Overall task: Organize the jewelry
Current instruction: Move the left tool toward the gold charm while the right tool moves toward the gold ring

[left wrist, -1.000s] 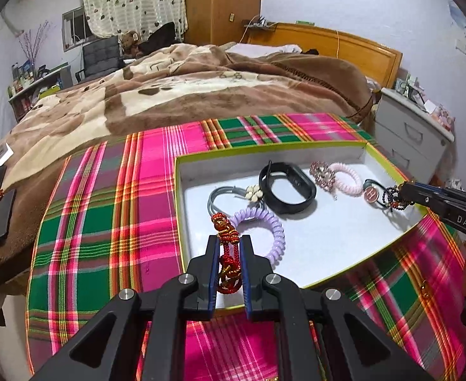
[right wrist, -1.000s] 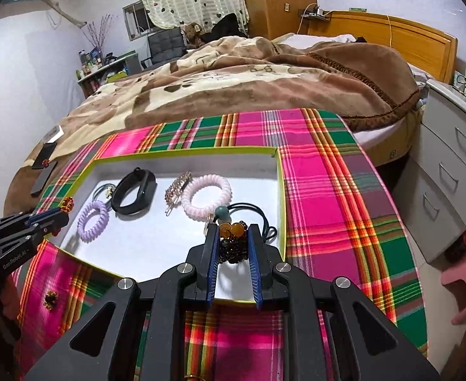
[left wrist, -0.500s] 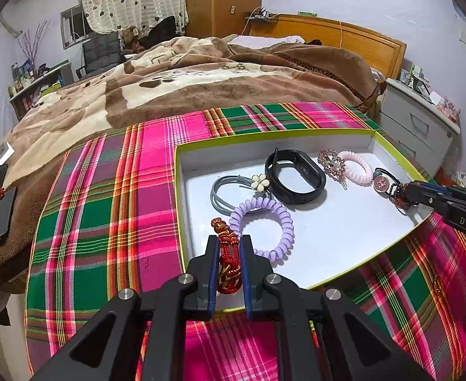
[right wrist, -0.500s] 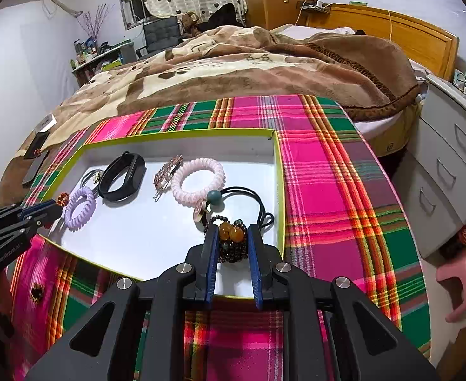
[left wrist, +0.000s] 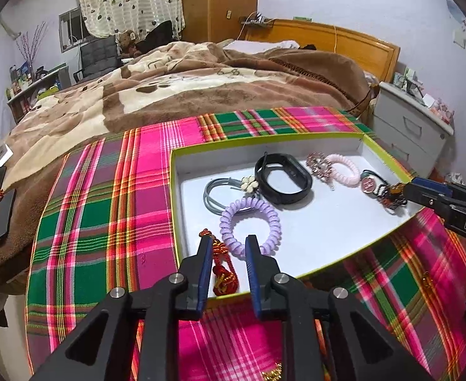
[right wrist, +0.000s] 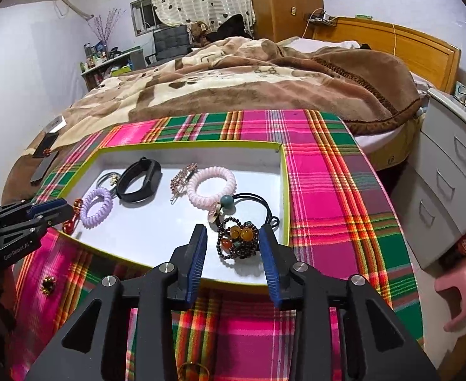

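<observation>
Plaid cloth [left wrist: 106, 222] in pink and green covers the tabletop, and a white tray [left wrist: 328, 222] with a lime rim sits on it. Only the right wrist view shows a small dark brooch [right wrist: 48, 284] on the cloth, outside the tray's near left corner, and a gold ring [right wrist: 195, 370] at the bottom edge. Only the left wrist view shows two phones [left wrist: 1, 216] on the brown blanket [left wrist: 201, 89].

Inside the tray lie a grey tie [left wrist: 215, 193] with a flower, a lilac coil [left wrist: 249, 223], a black band [left wrist: 283, 177], a sparkly clip [left wrist: 320, 165], a pink coil [left wrist: 344, 168], and a black tie [right wrist: 258, 203] with a teal bead.

The left gripper [left wrist: 226, 254] has its fingers apart, with the red knot [left wrist: 223, 270] lying loose between them in the tray's near left corner. The right gripper [right wrist: 233, 244] is also spread wide, and the bead bracelet [right wrist: 237, 241] rests free between its fingers near the tray's right wall.
</observation>
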The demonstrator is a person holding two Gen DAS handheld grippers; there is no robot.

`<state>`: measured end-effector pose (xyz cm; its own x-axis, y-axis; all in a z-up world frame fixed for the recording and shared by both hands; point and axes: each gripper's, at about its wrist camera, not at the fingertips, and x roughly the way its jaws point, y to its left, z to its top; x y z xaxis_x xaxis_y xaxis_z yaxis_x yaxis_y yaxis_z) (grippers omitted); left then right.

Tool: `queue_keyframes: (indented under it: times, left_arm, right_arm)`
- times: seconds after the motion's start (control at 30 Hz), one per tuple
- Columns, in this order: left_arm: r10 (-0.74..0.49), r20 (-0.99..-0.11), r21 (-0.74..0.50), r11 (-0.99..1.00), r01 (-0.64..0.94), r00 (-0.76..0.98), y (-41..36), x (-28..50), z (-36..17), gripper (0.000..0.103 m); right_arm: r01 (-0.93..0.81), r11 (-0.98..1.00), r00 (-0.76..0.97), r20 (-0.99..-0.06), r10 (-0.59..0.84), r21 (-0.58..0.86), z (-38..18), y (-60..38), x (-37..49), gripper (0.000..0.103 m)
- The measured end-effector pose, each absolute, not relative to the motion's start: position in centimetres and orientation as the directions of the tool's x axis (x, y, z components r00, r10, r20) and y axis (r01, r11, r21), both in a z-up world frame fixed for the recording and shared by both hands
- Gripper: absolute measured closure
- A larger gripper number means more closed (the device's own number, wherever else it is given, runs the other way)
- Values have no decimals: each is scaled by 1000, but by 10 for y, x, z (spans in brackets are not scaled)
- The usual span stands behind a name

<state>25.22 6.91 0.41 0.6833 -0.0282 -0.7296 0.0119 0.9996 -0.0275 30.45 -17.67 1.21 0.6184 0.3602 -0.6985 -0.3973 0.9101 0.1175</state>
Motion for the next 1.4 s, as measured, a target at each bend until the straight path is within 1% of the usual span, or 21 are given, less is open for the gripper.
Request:
queue_keyframes:
  times: [0.27, 0.43, 0.63, 1.03, 1.4]
  left_arm:
    - [-43, -683, -46, 999, 15, 730, 68, 221, 21, 82]
    - [-35, -644, -61, 998, -6, 764, 67, 187, 33, 82]
    - [-25, -623, -61, 998, -17, 781, 62, 147, 38, 82]
    - [-32, -599, -53, 999, 1, 800, 42, 83, 40, 82]
    - [-35, -601, -53, 999, 4, 798, 34, 57, 38, 82]
  right_arm:
    - [-413, 901, 641, -660, 392, 134, 28, -183, 273, 68]
    - [-425, 895, 653, -638, 408, 136, 35, -187, 245, 68]
    - [-437, 889, 660, -621, 421, 138, 38, -190, 205, 68]
    - [-434, 890, 667, -615, 422, 140, 35, -198, 148, 68]
    - [-425, 895, 667, -621, 411, 136, 26, -208, 119, 68]
